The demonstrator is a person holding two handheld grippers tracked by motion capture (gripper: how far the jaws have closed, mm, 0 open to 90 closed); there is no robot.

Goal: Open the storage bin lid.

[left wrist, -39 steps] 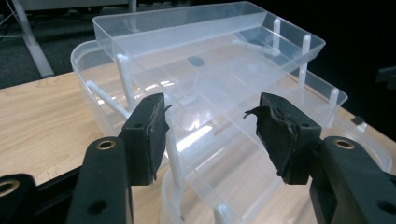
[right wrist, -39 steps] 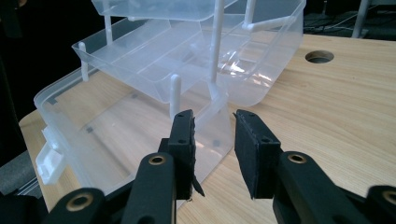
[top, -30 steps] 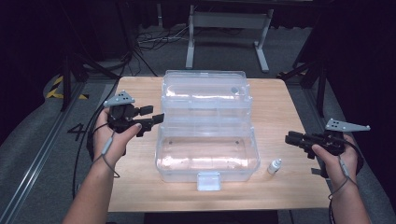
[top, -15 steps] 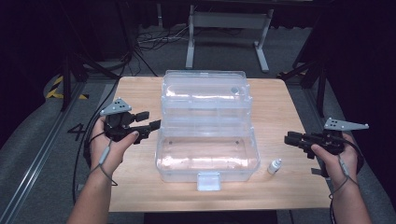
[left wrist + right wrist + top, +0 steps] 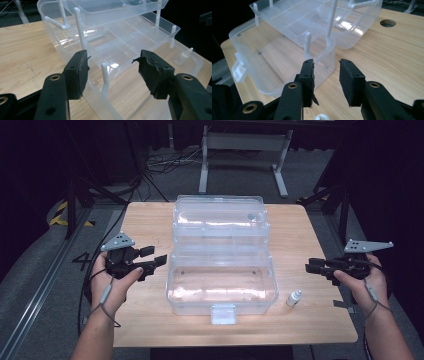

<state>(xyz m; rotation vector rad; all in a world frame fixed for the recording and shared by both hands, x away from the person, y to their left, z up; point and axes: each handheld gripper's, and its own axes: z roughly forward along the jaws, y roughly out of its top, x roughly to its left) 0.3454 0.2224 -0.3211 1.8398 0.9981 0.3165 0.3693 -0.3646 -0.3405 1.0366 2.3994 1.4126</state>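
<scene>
A clear plastic box point(image 5: 222, 285) with fold-out trays stands open in the middle of the wooden table point(image 5: 145, 220). My left gripper point(image 5: 156, 256) hovers just off the box's left side, pointing at it, open with nothing held. In the left gripper view, the gripper point(image 5: 112, 67) frames the box point(image 5: 120, 47) and one white tray arm. My right gripper point(image 5: 310, 266) is over the table's right edge, apart from the box, open and holding nothing. In the right gripper view, the gripper point(image 5: 325, 75) faces the box's near corner point(image 5: 287, 50). A small white bottle point(image 5: 294, 298) stands at the box's front right.
The bottle point(image 5: 182, 57) shows through the box wall, and its cap point(image 5: 320, 117) sits below my right jaws. A round hole point(image 5: 387, 23) is cut in the tabletop behind the box. A metal stand point(image 5: 240, 150) and cables lie on the floor beyond the table.
My left gripper has drifted a little toward the near edge of the table, staying beside the box. The right gripper has kept still.
</scene>
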